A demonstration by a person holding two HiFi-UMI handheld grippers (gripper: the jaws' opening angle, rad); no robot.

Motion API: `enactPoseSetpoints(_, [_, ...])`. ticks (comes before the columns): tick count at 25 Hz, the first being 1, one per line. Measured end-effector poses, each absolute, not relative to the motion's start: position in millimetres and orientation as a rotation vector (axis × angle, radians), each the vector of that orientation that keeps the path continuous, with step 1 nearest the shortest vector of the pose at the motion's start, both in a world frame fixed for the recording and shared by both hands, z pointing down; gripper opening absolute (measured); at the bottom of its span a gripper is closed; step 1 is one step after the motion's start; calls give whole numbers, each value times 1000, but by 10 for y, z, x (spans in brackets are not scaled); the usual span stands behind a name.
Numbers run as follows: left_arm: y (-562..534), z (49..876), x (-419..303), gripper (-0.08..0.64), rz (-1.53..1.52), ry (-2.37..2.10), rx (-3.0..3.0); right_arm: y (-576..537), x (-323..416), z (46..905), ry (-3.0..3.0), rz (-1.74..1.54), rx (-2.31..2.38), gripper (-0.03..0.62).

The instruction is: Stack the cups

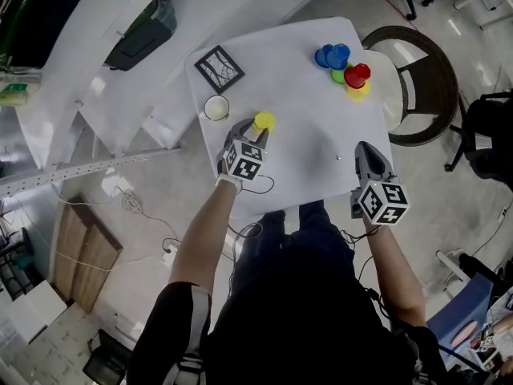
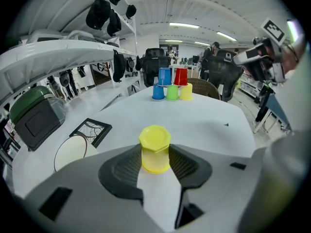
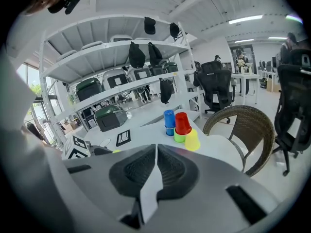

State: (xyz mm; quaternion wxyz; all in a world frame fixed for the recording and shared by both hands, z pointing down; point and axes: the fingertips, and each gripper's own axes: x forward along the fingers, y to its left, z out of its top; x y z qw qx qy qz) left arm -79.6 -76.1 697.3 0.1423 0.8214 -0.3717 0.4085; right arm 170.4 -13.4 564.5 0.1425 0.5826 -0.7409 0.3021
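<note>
Left tongs (image 2: 155, 161) pinch the upturned yellow cup (image 2: 155, 147) on the counter (image 1: 304, 119), well apart from the cup pile (image 1: 343, 64) at the far corner. Right tongs (image 3: 156, 152) are pressed together, empty. I judge the thin wall could buckle or slip on the lift, and a clumsy set-down could topple the pile.

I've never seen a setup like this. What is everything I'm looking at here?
table: one, white, centre
lone cup: one, yellow, upside down, table's left side
blue cups: two, one atop the other, far corner
red cup: one, top of that pile
green cup: one, pile's bottom row
end cup: one, yellow, beside green
framed picture: one, black, left
round dish: one, white, beside picture
wicker chair: one, brown, beyond pile
left gripper: grey, gripping lone cup
right gripper: grey, shut, empty
</note>
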Motion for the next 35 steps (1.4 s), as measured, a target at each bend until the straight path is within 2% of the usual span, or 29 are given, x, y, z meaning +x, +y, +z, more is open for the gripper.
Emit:
enactPoseSetpoints(10, [-976,6313,-550,172,1074,-1067,2408,-228,1903,5532,-2145,861,1742,12])
enactPoseSetpoints(23, [-1526,5027,719,173,921,-923,2650,-295,2448,5486,-2138,891,1831,12])
enactPoseSetpoints(35, [-2022,5113,1545,173,1081,-863,2685,-430,3054,5632,-2090,934,1869,12])
